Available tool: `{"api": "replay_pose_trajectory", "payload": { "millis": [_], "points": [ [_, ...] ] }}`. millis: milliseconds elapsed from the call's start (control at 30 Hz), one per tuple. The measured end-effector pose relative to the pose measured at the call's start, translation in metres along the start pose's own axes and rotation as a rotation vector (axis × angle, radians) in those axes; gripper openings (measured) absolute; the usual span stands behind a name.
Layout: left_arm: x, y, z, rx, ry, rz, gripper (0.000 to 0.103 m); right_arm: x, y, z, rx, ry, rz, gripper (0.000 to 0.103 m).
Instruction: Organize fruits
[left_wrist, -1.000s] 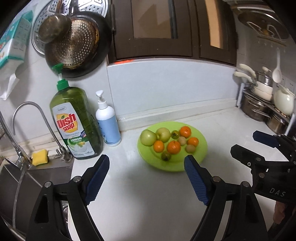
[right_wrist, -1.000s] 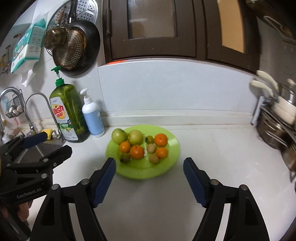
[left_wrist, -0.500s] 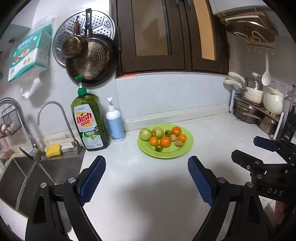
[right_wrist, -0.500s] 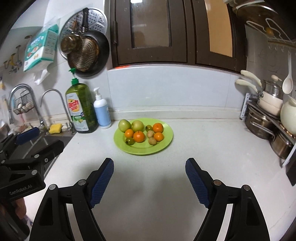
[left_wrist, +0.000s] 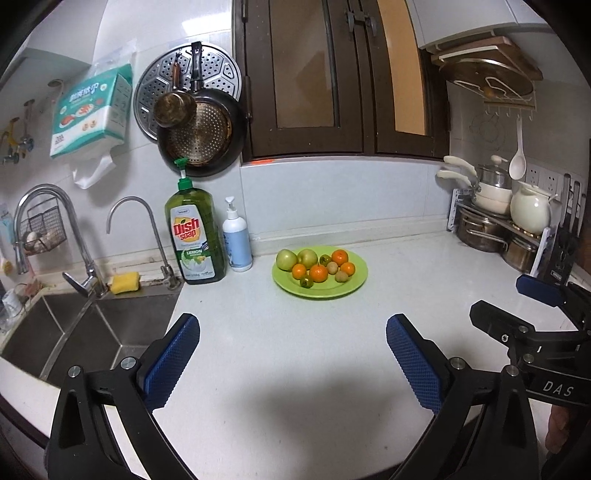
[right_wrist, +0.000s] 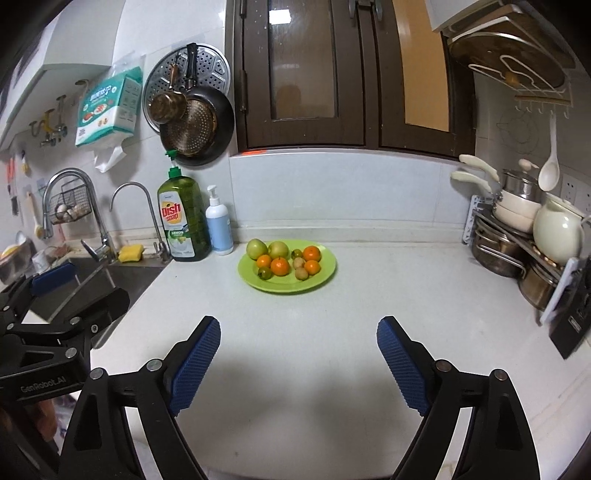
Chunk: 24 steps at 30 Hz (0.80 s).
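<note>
A green plate (left_wrist: 351, 288) (right_wrist: 321, 277) sits on the white counter near the back wall. It holds two green apples (left_wrist: 286, 258) (right_wrist: 256, 248), several oranges (left_wrist: 318, 273) (right_wrist: 280, 266), small brown kiwis (right_wrist: 301, 274) and small green-brown fruits (right_wrist: 264, 272). My left gripper (left_wrist: 291, 350) is open and empty, well in front of the plate. My right gripper (right_wrist: 299, 347) is open and empty, also far in front of the plate. Each gripper shows at the edge of the other's view.
A green dish soap bottle (left_wrist: 195, 236) and a white pump bottle (left_wrist: 237, 240) stand left of the plate. A sink (left_wrist: 81, 328) with two taps and a yellow sponge (left_wrist: 125, 282) lies at left. A rack of pots (left_wrist: 498, 229) and a white kettle (right_wrist: 557, 230) stands at right.
Both grippers have pulled back and away from the plate, so the plate looks smaller and farther. Both stay open and empty.
</note>
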<state>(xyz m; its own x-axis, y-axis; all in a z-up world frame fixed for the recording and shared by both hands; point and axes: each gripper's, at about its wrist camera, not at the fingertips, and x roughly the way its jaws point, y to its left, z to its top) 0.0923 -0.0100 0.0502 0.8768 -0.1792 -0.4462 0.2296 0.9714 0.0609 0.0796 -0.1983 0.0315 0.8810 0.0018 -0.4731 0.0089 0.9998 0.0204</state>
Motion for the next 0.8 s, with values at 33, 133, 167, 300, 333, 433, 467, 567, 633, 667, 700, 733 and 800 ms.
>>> {"api": "replay_pose_trajectory", "payload": {
  "millis": [33, 133, 167, 300, 333, 433, 467, 567, 633, 667, 700, 733, 800],
  "points": [
    [-0.004, -0.001, -0.002, 0.002, 0.002, 0.003, 0.103, -0.005, 0.000, -0.003, 0.000, -0.001, 0.000, 0.088],
    [-0.015, -0.004, -0.010, 0.003, 0.008, 0.002, 0.103, -0.016, -0.001, -0.012, -0.003, 0.002, -0.003, 0.088],
    [-0.019, -0.006, -0.013, 0.005, 0.010, 0.006, 0.103, -0.019, -0.002, -0.015, 0.000, 0.004, -0.002, 0.088],
    [-0.033, -0.010, -0.020, 0.007, 0.013, 0.014, 0.103, -0.029, -0.005, -0.024, 0.011, 0.009, 0.004, 0.088],
    [-0.035, -0.010, -0.021, 0.007, 0.012, 0.016, 0.103, -0.032, -0.006, -0.026, 0.013, 0.011, 0.007, 0.088],
    [-0.044, -0.013, -0.023, 0.016, 0.002, 0.024, 0.103, -0.038, -0.007, -0.030, 0.013, 0.008, 0.011, 0.088],
    [-0.047, -0.013, -0.023, 0.016, -0.002, 0.027, 0.103, -0.039, -0.007, -0.031, 0.012, 0.007, 0.013, 0.088],
    [-0.051, -0.014, -0.023, 0.017, -0.010, 0.028, 0.103, -0.045, -0.007, -0.033, 0.011, 0.000, 0.017, 0.088],
    [-0.054, -0.016, -0.024, 0.027, -0.016, 0.033, 0.103, -0.048, -0.008, -0.034, 0.009, -0.005, 0.020, 0.088],
    [-0.055, -0.017, -0.024, 0.030, -0.018, 0.036, 0.103, -0.048, -0.008, -0.034, 0.009, -0.006, 0.022, 0.088],
    [-0.056, -0.018, -0.024, 0.031, -0.019, 0.037, 0.103, -0.049, -0.009, -0.035, 0.010, -0.006, 0.026, 0.088],
    [-0.056, -0.018, -0.024, 0.031, -0.019, 0.038, 0.103, -0.050, -0.009, -0.035, 0.012, -0.006, 0.028, 0.088],
    [-0.057, -0.019, -0.025, 0.031, -0.018, 0.039, 0.103, -0.051, -0.010, -0.036, 0.012, -0.006, 0.026, 0.088]
  ]
}}
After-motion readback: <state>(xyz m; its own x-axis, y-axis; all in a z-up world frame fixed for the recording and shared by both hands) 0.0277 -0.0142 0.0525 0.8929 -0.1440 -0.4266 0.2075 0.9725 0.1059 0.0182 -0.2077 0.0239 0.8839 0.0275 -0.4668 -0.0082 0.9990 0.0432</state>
